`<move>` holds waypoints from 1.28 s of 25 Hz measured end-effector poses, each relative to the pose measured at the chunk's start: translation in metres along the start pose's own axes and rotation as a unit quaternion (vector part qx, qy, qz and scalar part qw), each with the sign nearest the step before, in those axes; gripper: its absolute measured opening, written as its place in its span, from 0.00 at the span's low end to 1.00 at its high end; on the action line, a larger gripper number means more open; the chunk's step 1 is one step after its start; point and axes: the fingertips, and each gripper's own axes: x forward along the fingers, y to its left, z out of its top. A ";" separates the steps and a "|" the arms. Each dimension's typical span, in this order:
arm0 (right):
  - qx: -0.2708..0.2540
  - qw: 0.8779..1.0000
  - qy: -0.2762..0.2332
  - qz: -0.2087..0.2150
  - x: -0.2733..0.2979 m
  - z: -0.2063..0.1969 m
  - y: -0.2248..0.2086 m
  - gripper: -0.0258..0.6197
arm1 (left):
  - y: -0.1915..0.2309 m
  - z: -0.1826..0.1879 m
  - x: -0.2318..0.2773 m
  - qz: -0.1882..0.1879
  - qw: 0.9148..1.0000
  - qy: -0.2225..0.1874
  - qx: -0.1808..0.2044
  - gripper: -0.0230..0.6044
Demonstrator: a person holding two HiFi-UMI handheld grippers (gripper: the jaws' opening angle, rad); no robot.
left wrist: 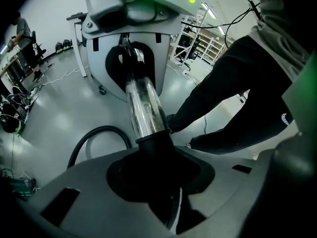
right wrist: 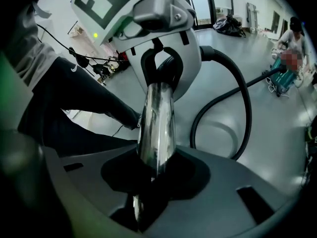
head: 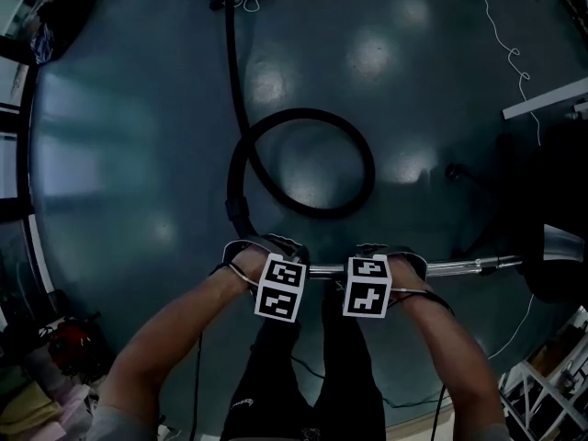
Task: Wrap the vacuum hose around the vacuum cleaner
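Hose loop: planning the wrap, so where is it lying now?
In the head view the hose loop lies on the floor at centre, just beyond the left gripper and right gripper.

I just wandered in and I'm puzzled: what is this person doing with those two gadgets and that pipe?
A person holds a gripper in each hand, both clamped on a vacuum cleaner's pipe. The left gripper has its jaws shut on the black cuff where the hose joins. The right gripper has its jaws shut on the shiny metal wand, held roughly level. The hose lies in one loose loop on the floor, not yet wrapped around anything.
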 end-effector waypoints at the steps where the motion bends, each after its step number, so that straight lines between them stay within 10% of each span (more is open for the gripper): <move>1: -0.004 1.000 -0.004 0.001 -0.002 -0.003 -0.003 0.24 | 0.004 0.002 -0.001 0.002 1.000 0.003 -0.003 0.24; 12: -0.040 0.995 -0.049 -0.075 -0.032 -0.036 -0.046 0.32 | 0.040 0.015 -0.004 0.009 0.998 0.020 -0.059 0.24; 19: 0.090 0.975 -0.154 -0.135 -0.083 -0.066 -0.075 0.36 | 0.054 0.004 0.011 0.017 0.994 0.036 -0.102 0.24; 28: 0.390 0.872 -0.258 -0.145 -0.067 -0.086 -0.094 0.48 | 0.066 -0.039 0.023 0.022 0.984 0.022 -0.173 0.24; 32: 0.556 0.747 -0.351 -0.095 -0.052 -0.079 -0.119 0.60 | 0.085 -0.054 0.022 0.028 0.979 0.008 -0.203 0.24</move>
